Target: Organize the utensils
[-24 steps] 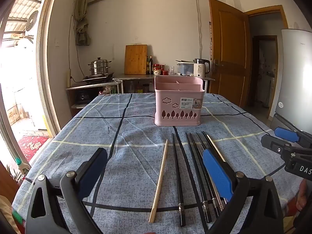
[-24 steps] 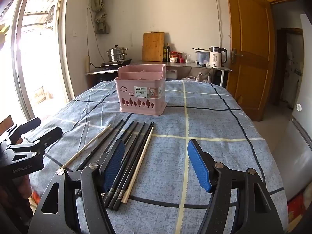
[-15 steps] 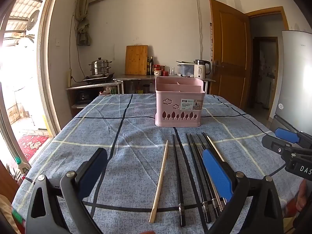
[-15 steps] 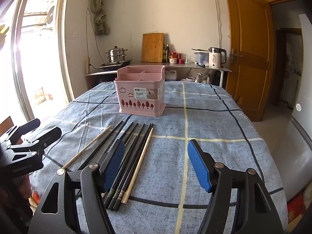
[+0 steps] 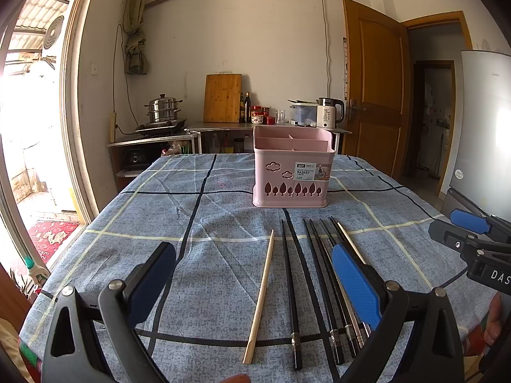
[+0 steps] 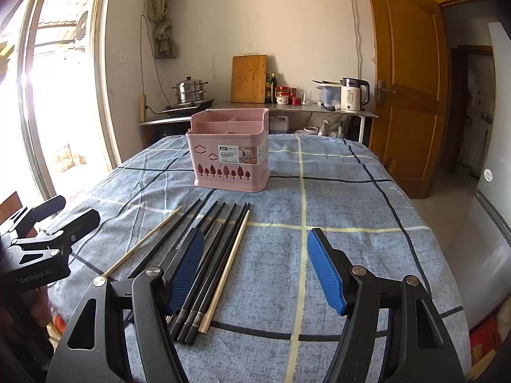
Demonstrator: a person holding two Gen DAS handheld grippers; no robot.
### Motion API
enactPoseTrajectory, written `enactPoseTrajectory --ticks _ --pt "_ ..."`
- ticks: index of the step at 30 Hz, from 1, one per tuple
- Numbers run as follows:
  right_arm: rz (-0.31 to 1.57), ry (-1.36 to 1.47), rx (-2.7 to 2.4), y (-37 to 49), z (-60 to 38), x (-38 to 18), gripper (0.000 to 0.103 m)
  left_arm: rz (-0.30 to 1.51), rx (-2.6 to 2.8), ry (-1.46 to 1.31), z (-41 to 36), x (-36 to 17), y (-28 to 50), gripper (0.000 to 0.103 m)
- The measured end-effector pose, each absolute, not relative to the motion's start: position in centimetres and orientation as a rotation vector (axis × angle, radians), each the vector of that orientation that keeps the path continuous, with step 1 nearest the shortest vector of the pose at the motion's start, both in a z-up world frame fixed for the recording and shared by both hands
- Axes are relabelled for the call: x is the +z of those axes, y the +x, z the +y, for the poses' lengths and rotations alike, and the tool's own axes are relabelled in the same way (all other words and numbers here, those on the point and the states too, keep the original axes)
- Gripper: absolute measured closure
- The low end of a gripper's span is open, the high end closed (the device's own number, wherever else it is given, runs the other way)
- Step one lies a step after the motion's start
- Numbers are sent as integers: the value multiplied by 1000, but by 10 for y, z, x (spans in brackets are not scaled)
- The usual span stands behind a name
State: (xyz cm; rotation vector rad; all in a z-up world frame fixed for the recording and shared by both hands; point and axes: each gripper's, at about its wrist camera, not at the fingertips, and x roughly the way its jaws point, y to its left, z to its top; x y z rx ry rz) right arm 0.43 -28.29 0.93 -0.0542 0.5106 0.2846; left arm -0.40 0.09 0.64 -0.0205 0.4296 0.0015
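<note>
Chopsticks (image 5: 316,274) are lying side by side on the cloth-covered counter (image 5: 159,210), long axes running lengthwise, tips pointing toward the pink basket (image 5: 292,167) standing just beyond. The left claw (image 5: 252,279) and right claw (image 6: 255,268) are hovering spread apart, gripping nothing, barely shifting from a moment ago.

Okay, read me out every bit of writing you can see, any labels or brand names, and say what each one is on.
"BASKET": on the label of the pink basket; the smaller print around it is too small to read.
"GenRobot.AI": on the left gripper body, in the right wrist view.
"DAS": cut off at the frame edge, on the right gripper body, in the left wrist view.
Kettle sticker and fridge lettering: too blurred to read.
</note>
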Motion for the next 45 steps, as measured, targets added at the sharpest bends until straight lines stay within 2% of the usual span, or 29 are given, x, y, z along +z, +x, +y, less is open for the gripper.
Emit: enactPoseTrajectory --ticks 45 --pt "501 -47 278 3 -284 13 36 442 -5 -22 -3 3 -4 3"
